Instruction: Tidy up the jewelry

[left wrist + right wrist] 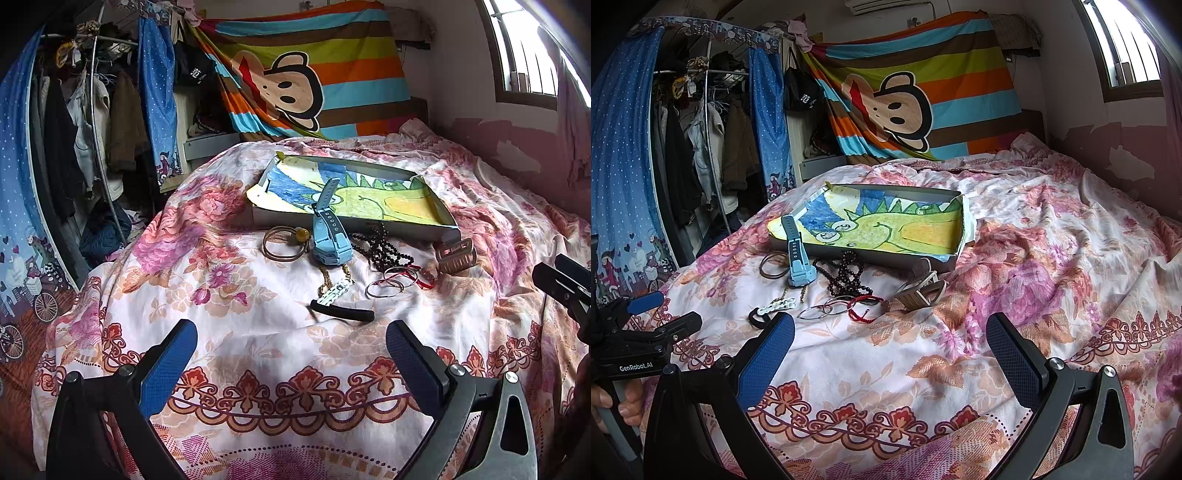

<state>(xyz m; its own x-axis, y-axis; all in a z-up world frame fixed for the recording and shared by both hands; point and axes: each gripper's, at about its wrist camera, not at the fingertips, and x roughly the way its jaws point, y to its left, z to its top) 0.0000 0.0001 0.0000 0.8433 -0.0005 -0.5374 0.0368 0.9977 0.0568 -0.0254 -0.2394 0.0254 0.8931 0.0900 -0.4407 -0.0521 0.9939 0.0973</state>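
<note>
Left gripper [291,341] and right gripper [890,334] hovering over the floral bedspread [258,369], jaws wide apart, gripping nothing — jewelry pile [343,258] lying just before the shallow box [439,230]; blue watch [327,236] leaning on its edge.

Daylight from the blown-out window [524,48], dim left corners, fisheye-warped edges.

Both your wrist cameras look low across the bed [258,369] from its near end. Each faces forward past its own tongs. They share the tray [354,221] ahead.
</note>
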